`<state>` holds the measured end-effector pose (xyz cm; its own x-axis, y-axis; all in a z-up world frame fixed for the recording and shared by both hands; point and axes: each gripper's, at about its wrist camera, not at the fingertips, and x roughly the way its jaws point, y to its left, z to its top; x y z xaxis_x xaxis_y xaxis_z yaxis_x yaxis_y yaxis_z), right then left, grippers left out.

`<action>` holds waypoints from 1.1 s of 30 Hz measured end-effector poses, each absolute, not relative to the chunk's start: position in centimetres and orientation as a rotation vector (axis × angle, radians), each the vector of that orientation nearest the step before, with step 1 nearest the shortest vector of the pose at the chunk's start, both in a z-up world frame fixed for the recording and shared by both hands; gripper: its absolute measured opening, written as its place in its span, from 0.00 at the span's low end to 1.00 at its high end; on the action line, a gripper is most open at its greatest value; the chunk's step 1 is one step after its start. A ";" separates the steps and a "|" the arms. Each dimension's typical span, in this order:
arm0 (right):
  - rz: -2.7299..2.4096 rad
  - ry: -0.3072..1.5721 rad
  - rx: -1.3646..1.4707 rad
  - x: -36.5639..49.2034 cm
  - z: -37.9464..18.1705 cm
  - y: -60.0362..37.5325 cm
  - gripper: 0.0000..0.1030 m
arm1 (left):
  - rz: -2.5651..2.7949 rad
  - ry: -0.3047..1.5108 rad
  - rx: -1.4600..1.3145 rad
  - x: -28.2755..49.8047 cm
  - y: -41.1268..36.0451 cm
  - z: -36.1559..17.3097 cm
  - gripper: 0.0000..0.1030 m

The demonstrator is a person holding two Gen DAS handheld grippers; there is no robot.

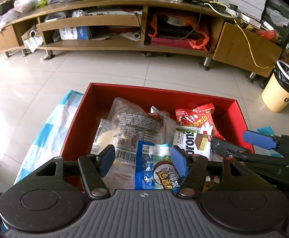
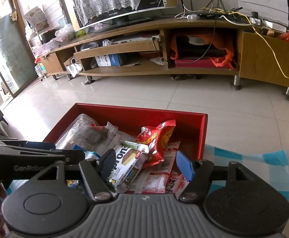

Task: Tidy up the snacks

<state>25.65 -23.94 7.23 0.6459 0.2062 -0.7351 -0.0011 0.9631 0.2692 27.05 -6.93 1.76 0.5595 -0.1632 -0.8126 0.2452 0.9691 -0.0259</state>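
Both the left gripper (image 1: 142, 159) and right gripper (image 2: 145, 163) hover part-open and empty over the red box (image 1: 164, 94) of snacks; next, probably picking another packet.

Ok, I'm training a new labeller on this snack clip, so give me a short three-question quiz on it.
1. True or false: the red box holding the snacks stands on a blue-and-white checked cloth.
2. Which packet lies nearest the box's far right corner? A the red packet; B the blue-and-white packet; C the clear bag of dark snacks.
3. Is either the left gripper or the right gripper pressing on a packet?

Key: 1 true; 2 A; 3 no, both stand open above the packets.
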 end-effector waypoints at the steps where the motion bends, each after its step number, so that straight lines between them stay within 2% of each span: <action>1: 0.120 0.860 0.254 25.5 7.3 -23.9 0.65 | -0.240 0.945 0.093 27.0 -6.9 1.8 0.69; 24: 0.124 0.843 0.247 21.3 9.3 -23.8 0.70 | -0.234 0.902 0.105 23.2 -5.7 3.1 0.89; 33: 0.101 0.852 0.284 18.6 9.5 -23.9 0.72 | -0.216 0.901 0.108 20.6 -5.0 3.0 1.00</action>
